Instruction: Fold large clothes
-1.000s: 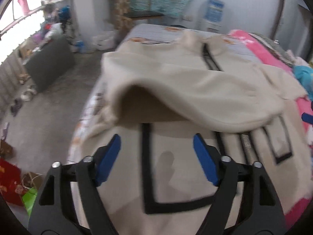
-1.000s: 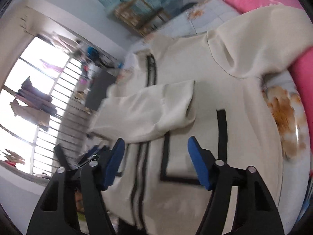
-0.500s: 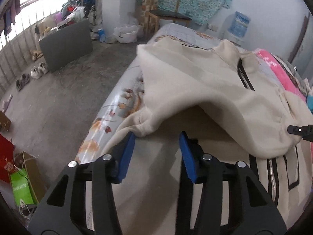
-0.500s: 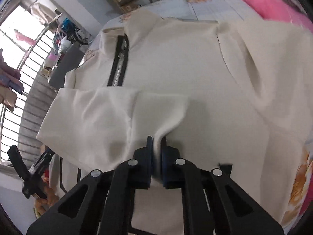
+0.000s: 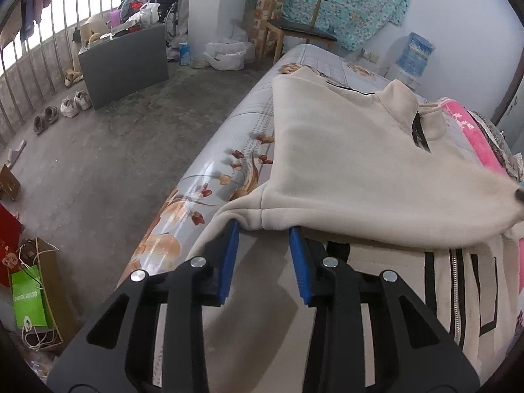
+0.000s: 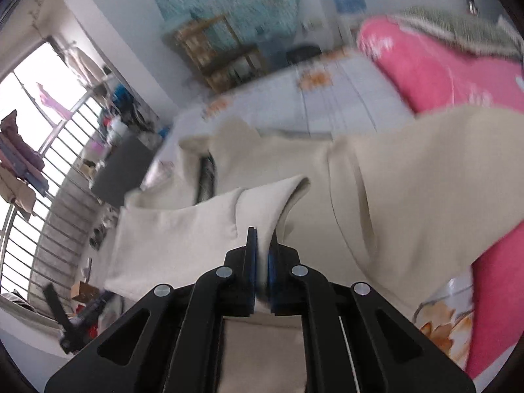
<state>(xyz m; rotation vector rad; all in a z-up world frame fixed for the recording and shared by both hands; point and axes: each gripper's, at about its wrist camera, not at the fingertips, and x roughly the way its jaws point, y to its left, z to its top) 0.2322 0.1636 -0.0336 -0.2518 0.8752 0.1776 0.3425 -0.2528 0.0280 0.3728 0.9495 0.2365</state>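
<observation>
A cream zip jacket (image 5: 360, 170) with black stripes lies spread on the bed (image 5: 229, 150). One sleeve is folded across its chest. My left gripper (image 5: 263, 229) is at the jacket's left edge. Its jaws are closing, and the sleeve's folded edge (image 5: 262, 217) bulges between the blue pad tips, not visibly pinched. My right gripper (image 6: 262, 245) is shut on the sleeve's cuff end (image 6: 271, 196) and holds it raised over the jacket's body (image 6: 409, 180). In the left wrist view that dark tip (image 5: 519, 195) shows at the far right, where the sleeve ends.
A pink blanket (image 6: 425, 72) lies along the bed's far side. Left of the bed is bare concrete floor with a grey panel (image 5: 124, 62), shoes (image 5: 72, 104) and paper bags (image 5: 29, 298). A wooden chair (image 5: 294, 29) stands beyond the bed's head.
My left gripper slid to the sleeve's fold at the jacket's left edge and its jaws narrowed. My right gripper shut on the sleeve's end and carried it up and rightward.
</observation>
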